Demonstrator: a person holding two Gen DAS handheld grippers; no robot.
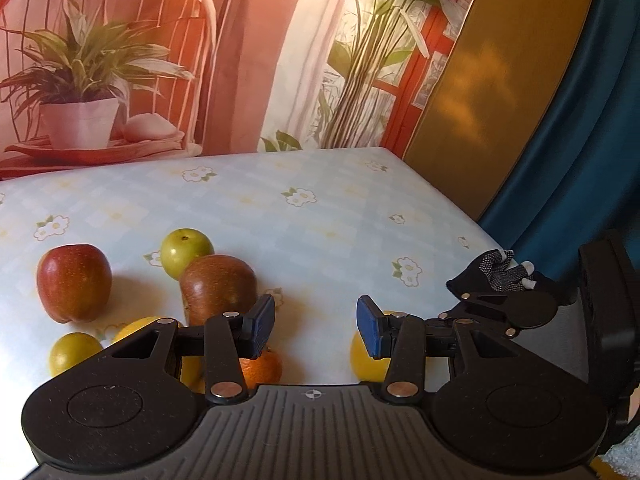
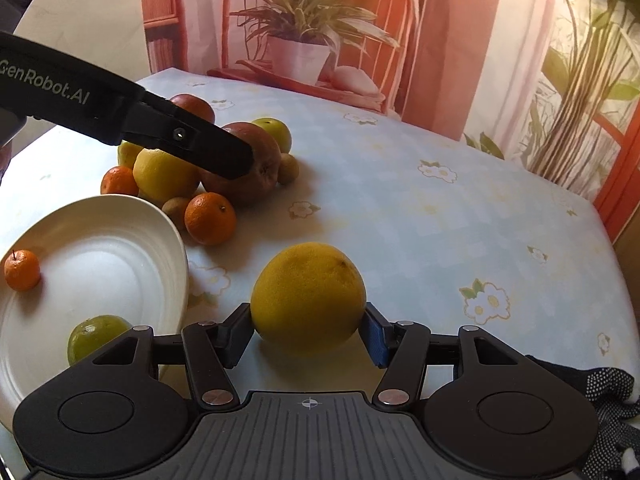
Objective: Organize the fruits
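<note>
My right gripper (image 2: 307, 336) is shut on a large yellow citrus (image 2: 308, 292) that rests on the flowered tablecloth (image 2: 420, 216); both pads press its sides. To its left lies a white plate (image 2: 120, 240) holding a small orange (image 2: 22, 270) and a green fruit (image 2: 96, 336). Behind the plate is a pile: a mandarin (image 2: 210, 218), a yellow citrus (image 2: 166, 174), a red-brown apple (image 2: 260, 176) and a green apple (image 2: 274, 132). My left gripper (image 1: 315, 326) hovers open over that pile with nothing between its fingers (image 2: 224, 156). Below it sit a red apple (image 1: 74, 282) and an orange (image 1: 262, 368).
A gloved hand (image 1: 500, 268) shows at the right of the left wrist view. A printed backdrop with a potted plant (image 2: 300, 48) stands along the table's far edge. The table's right edge (image 2: 616, 240) borders a yellow and blue wall. Bare cloth stretches right of the pile.
</note>
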